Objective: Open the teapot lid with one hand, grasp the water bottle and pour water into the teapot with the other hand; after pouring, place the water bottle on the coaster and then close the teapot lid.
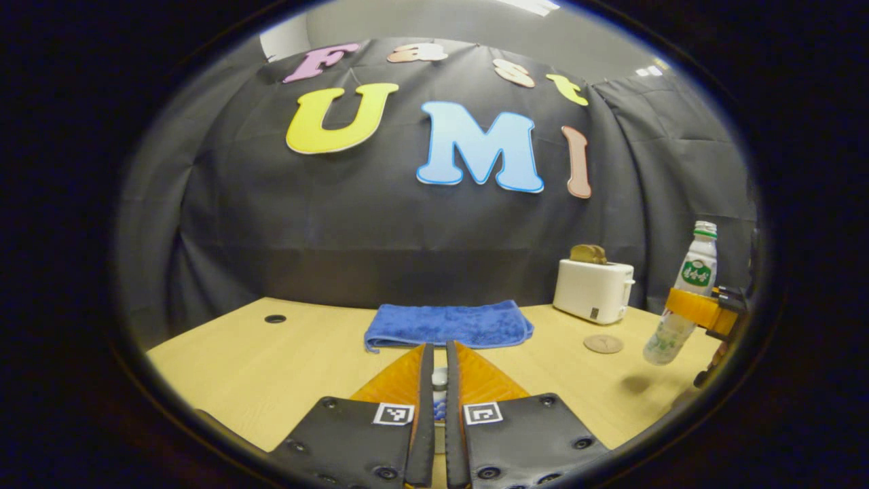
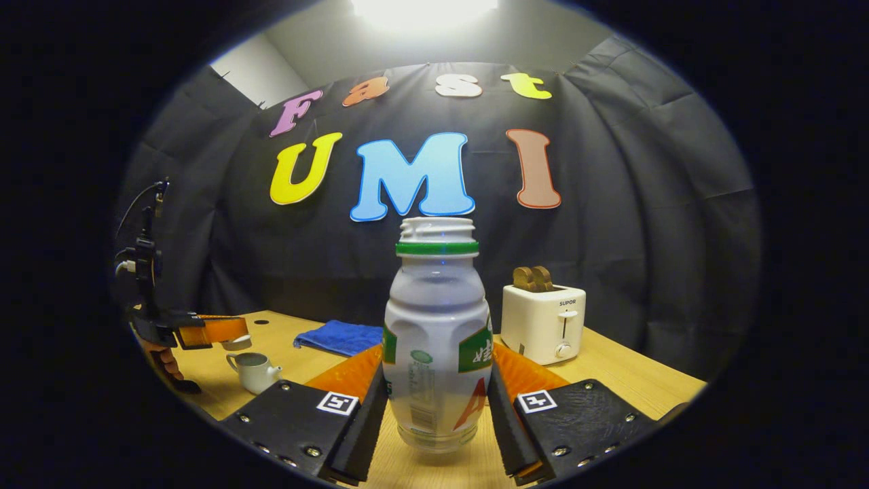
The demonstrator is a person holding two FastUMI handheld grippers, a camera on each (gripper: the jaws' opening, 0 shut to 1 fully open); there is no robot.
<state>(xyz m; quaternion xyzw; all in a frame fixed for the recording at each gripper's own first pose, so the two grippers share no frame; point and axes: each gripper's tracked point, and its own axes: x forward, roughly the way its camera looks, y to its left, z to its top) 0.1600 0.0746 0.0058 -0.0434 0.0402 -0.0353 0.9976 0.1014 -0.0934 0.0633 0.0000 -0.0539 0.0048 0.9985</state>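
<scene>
Two steps look done: my left tool (image 1: 434, 380), pinched narrow on the lid (image 2: 237, 343), holds it above the teapot (image 2: 254, 371) at nine o'clock, my right tool (image 2: 438, 401) grips the uncapped bottle (image 2: 436, 339) off the bench (image 2: 631, 373); pouring, coaster (image 1: 603, 343), closing remain.

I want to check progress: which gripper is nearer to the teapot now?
Left. The left gripper hangs just above the teapot, holding its lid. The right gripper is farther to the side, shut on the water bottle.
</scene>
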